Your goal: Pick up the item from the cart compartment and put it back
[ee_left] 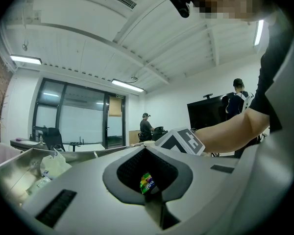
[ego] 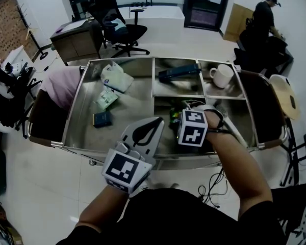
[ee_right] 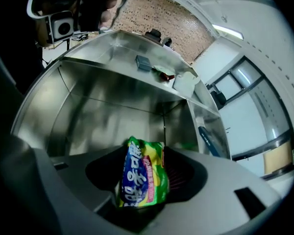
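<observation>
A green and yellow snack packet stands upright between the jaws of my right gripper. A dark gap shows on the packet's left side, so the jaws stand open around it. In the head view that gripper reaches into the cart's near middle compartment and hides most of the packet. My left gripper hovers over the cart's front edge, shut and empty. In the left gripper view its tips meet, and a scrap of the packet shows through the hole behind them.
The steel cart has a large left compartment with a white bag, a green packet and a small dark book. The back compartments hold a dark blue box and a white mug. A person stands far right.
</observation>
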`<state>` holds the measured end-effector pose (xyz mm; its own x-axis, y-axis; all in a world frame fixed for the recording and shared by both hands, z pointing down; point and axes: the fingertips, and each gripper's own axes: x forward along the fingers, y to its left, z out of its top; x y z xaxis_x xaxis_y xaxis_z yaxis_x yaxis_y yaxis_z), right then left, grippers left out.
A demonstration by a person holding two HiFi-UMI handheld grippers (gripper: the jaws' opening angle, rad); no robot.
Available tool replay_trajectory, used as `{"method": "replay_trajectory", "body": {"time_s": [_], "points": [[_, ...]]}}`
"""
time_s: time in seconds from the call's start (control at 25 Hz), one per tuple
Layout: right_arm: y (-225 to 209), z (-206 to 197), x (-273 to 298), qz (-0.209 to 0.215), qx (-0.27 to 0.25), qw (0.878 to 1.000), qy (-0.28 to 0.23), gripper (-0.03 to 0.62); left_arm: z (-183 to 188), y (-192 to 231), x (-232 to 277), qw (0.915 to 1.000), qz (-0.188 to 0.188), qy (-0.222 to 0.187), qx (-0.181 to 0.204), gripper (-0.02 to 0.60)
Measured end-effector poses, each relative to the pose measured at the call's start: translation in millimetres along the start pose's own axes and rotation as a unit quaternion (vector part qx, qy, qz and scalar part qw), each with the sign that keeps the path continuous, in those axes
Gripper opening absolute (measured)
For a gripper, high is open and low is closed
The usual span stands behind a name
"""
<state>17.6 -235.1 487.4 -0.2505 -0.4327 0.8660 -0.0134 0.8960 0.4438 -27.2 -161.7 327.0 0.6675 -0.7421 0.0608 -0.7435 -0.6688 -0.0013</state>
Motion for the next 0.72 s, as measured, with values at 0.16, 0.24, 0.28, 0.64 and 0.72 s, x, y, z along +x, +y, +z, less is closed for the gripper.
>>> {"method": "replay_trajectory", "body": {"time_s": [0.16, 0.24, 0.28, 0.64, 0.72], "points": [[-5, 1, 3, 0.002, 0.019, 1.0, 0.002, 0.219, 0, 1, -1, 1.0, 0.0, -0.002, -0.002, 0.0], [-6, 2, 6, 0.002, 0.026, 1.0, 0.001, 0.201, 0, 2, -2, 1.0, 0.0, -0.003, -0.003, 0.0], [-8, 3, 7, 0.002, 0.028, 1.0, 0.001, 0.198, 0, 3, -2, 1.0, 0.0, -0.003, -0.002, 0.0], [-14, 4, 2, -0.014, 0.048, 0.999, -0.005, 0.139, -2, 4, -7, 1.0, 0.004, -0.005, -0.005, 0.0], [-16, 6, -2, -0.019, 0.054, 0.998, -0.012, 0.127, -1, 4, -9, 1.0, 0.004, -0.006, -0.005, 0.0]]}}
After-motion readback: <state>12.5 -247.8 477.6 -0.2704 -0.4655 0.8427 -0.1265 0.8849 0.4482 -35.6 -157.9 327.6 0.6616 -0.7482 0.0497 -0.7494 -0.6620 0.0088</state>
